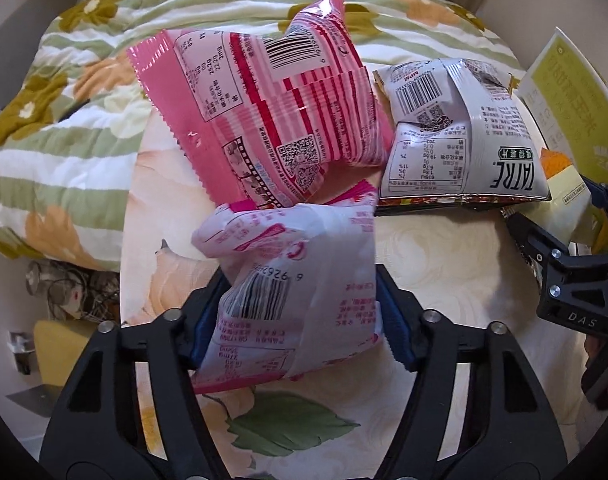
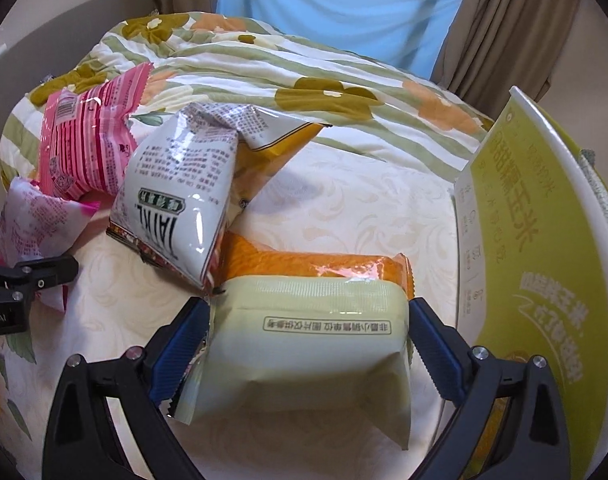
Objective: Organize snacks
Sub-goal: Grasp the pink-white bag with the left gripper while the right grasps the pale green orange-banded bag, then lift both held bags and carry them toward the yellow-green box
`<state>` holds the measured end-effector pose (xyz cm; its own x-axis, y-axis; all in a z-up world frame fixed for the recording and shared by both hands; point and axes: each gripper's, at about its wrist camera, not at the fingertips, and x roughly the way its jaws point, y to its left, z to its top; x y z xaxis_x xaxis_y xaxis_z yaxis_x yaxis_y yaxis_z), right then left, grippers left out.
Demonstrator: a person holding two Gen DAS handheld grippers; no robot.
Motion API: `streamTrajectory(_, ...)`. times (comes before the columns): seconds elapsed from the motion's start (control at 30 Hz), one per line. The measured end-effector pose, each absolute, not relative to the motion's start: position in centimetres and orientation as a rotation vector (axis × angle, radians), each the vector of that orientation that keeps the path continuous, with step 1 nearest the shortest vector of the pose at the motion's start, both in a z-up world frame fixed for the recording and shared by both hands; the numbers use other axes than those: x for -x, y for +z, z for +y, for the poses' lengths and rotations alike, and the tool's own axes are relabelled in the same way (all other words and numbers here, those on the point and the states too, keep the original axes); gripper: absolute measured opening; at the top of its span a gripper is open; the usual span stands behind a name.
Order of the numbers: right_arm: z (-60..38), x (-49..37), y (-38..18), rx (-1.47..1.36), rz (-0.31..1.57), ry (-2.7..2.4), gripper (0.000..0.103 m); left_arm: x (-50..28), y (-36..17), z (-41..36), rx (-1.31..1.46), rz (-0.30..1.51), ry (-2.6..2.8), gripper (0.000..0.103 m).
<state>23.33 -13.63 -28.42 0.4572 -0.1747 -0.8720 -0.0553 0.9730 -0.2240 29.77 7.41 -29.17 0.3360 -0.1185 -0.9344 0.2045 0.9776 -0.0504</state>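
My left gripper (image 1: 300, 316) is shut on a pale pink snack bag (image 1: 296, 280), held just above the bed sheet; the bag also shows in the right wrist view (image 2: 36, 216). Behind it lies a bright pink bag (image 1: 272, 112), and to its right a silver TATRE chip bag (image 1: 460, 132), also seen in the right wrist view (image 2: 184, 200). My right gripper (image 2: 308, 328) is shut on a pale yellow-green packet (image 2: 308, 340) with an orange packet (image 2: 316, 260) just behind it. The right gripper shows at the right edge of the left wrist view (image 1: 544, 240).
A yellow-green cardboard box (image 2: 536, 264) stands open at the right, close to the right gripper. A folded floral quilt (image 2: 284, 76) lies across the back of the bed. The bed's left edge drops to floor clutter (image 1: 64, 292).
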Motion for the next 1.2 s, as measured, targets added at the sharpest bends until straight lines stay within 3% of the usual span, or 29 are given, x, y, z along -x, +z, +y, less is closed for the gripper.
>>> streamTrajectory(0.47, -15.2, -24.0, -30.3, 0.083, 1.158, -0.027, 0.102, -29.0, -29.0, 7.8, -0.059, 1.243, -0.209, 0.058)
streamTrajectory(0.63, -14.7, -22.9, -29.7, 0.086, 1.151, -0.034, 0.084, -28.5, -28.8, 8.1, -0.051, 1.245, -0.213, 0.057)
streamTrajectory(1.2, -12.8, -17.5, -27.6, 0.024, 1.179, -0.115, 0.080, -25.4, -26.0, 9.7, -0.016, 1.214, -0.254, 0.053)
